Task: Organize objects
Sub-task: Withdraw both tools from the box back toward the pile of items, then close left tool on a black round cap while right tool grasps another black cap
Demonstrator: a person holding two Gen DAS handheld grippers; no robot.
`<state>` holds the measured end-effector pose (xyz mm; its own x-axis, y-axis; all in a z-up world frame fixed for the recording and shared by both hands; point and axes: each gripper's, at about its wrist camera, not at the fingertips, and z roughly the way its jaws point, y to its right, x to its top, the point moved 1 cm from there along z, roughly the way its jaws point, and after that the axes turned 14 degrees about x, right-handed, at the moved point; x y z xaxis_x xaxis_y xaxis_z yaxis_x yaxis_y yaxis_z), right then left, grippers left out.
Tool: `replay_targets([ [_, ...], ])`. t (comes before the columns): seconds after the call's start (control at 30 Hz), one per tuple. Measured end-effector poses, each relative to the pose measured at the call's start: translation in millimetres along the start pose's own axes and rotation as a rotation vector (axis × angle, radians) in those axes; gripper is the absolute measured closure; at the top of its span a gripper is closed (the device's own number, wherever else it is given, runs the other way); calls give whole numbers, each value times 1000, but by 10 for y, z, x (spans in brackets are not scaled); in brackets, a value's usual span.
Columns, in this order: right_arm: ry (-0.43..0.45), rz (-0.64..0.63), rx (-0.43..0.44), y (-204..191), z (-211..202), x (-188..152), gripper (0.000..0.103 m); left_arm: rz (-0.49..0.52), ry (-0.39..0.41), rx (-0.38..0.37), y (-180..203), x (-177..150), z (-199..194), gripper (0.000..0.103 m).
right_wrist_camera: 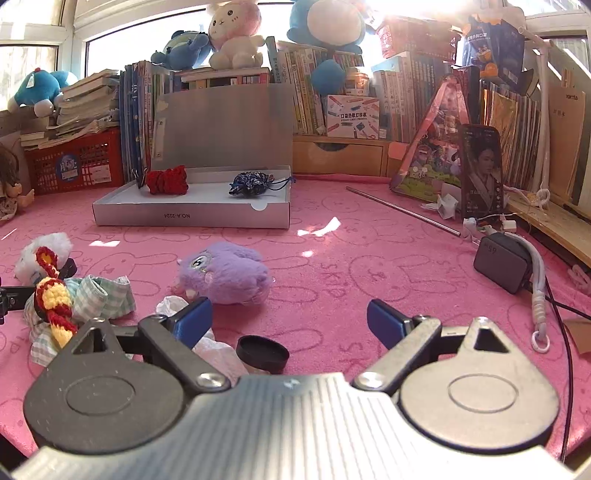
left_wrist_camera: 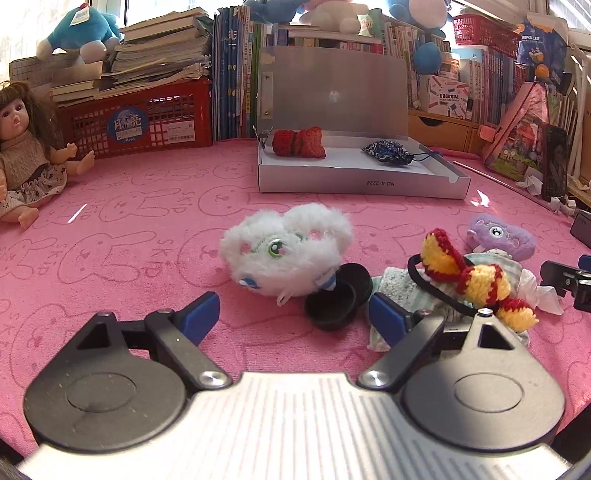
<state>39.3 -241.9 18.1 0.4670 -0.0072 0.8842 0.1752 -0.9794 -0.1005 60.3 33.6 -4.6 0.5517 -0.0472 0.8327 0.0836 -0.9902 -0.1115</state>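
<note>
Both your tools, left tool (left_wrist_camera: 291, 314) and right tool (right_wrist_camera: 289, 319), gape released at lower centre, lowered toward loose toys awaiting the box (left_wrist_camera: 364, 181).

I'm working in a child's room at home: stacked books (right_wrist_camera: 325, 99) and plush toys (right_wrist_camera: 236, 33) crowd the pink bunny-print mat's (right_wrist_camera: 369, 266) far edge, a doll (left_wrist_camera: 26, 147) at its left edge

- My left claw (left_wrist_camera: 293, 314) hovers just before the fluffy plush (left_wrist_camera: 284, 249) and two round caps (left_wrist_camera: 338, 297).
- The open box (left_wrist_camera: 362, 181), near the tabletop's far edge, holds a knitted piece (left_wrist_camera: 299, 144) left of a pouch (left_wrist_camera: 388, 153).
- The doll (left_wrist_camera: 26, 155) sits at the left edge.
</note>
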Motion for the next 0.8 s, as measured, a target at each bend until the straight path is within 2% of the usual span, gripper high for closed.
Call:
replay_targets([
  [0.17, -8, 18, 6, -46, 9, -61, 26, 1, 13, -13, 39, -6, -34, 29],
  [0.33, -5, 24, 13, -81, 7, -87, 33, -7, 4, -21, 69, -26, -27, 40],
  [0.4, -5, 27, 16, -87, 7, -92, 36, -19, -3, -29, 66, -40, -22, 50],
  [0.5, -7, 34, 22, -93, 4, -103, 42, -35, -12, -52, 61, -52, -15, 59],
  [0.8, -19, 44, 34, -114, 33, -114, 51, -48, -11, -46, 66, -29, 22, 59],
])
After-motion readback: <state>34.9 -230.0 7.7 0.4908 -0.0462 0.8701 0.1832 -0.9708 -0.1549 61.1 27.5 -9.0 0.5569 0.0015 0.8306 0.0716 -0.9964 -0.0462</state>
